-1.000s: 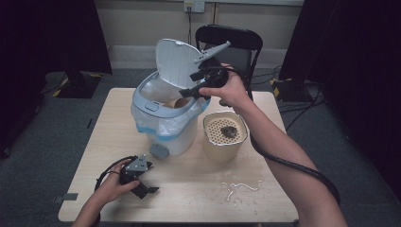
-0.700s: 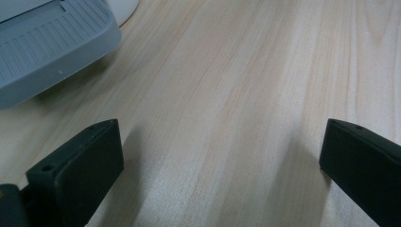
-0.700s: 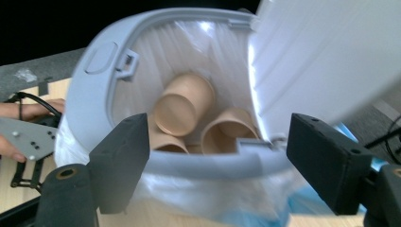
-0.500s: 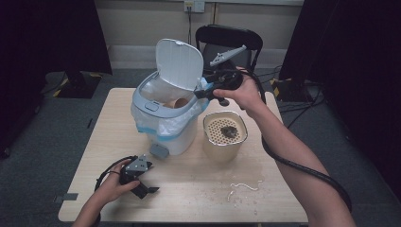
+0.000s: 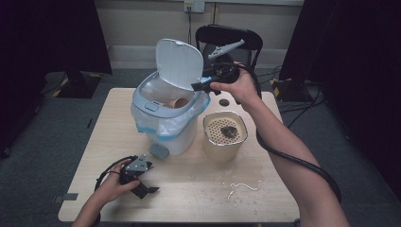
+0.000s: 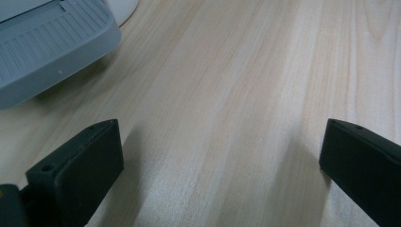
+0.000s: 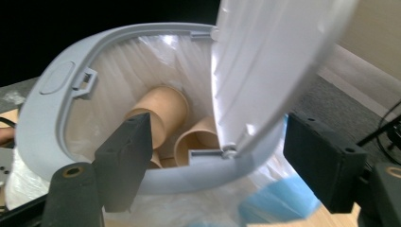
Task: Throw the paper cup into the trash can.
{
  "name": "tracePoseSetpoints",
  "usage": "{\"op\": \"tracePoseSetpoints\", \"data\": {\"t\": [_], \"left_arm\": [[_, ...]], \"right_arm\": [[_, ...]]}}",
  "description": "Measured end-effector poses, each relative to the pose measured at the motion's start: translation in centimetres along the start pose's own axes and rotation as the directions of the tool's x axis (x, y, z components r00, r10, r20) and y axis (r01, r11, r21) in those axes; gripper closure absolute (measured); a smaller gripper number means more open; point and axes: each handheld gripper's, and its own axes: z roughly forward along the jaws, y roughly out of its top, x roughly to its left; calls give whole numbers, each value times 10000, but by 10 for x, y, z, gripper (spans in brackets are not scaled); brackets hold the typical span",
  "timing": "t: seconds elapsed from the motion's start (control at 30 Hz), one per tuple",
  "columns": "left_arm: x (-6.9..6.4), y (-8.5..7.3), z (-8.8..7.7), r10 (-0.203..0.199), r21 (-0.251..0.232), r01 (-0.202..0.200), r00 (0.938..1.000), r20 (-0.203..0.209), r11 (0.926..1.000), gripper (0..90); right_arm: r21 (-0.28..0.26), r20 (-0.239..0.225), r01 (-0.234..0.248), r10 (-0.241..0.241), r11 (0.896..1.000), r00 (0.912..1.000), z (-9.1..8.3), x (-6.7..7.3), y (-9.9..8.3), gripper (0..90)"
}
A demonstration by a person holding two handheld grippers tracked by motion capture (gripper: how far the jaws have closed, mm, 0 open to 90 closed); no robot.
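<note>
Left gripper [image 6: 222, 156] low over the table, its two black jaws set wide apart with nothing between them; left jaw rises from the bottom left corner, right jaw at the right edge, partly cut off; table [image 6: 236, 80] is pale wood, grain running diagonally, faint shadows beside each jaw; grey ribbed pedal [image 6: 45, 45] lies at top left, touching the tabletop; a white curved base [image 6: 120, 7] just behind it at the top edge.

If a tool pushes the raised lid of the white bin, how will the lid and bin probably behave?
The lid likely swings on its hinge rather than bending: it looks like rigid plastic. The bin seems light, holding only paper cups in a thin bag, so a firm push might slide or tip it.
</note>
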Motion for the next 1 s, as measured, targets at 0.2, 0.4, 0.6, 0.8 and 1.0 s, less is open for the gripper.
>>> {"op": "tracePoseSetpoints", "data": {"t": [0.2,0.4,0.6,0.8,1.0], "left_arm": [[0,0,0,15,9,-15,10000,2,10000,0],[0,0,0,21,10,-21,10000,5,10000,0],[0,0,0,19,10,-19,10000,8,10000,0],[0,0,0,16,5,-16,10000,5,10000,0],[0,0,0,23,12,-23,10000,6,10000,0]], "right_arm": [[-230,-179,-154,150,9996,9997,3,4,3,237],[-318,-225,-300,293,9990,9993,3,4,3,237],[-271,-166,-237,233,9994,9996,1,6,7,252],[-433,-150,-81,74,9990,9999,-3,7,14,269],[-455,-391,96,-113,9989,9992,-4,13,14,255]]}}
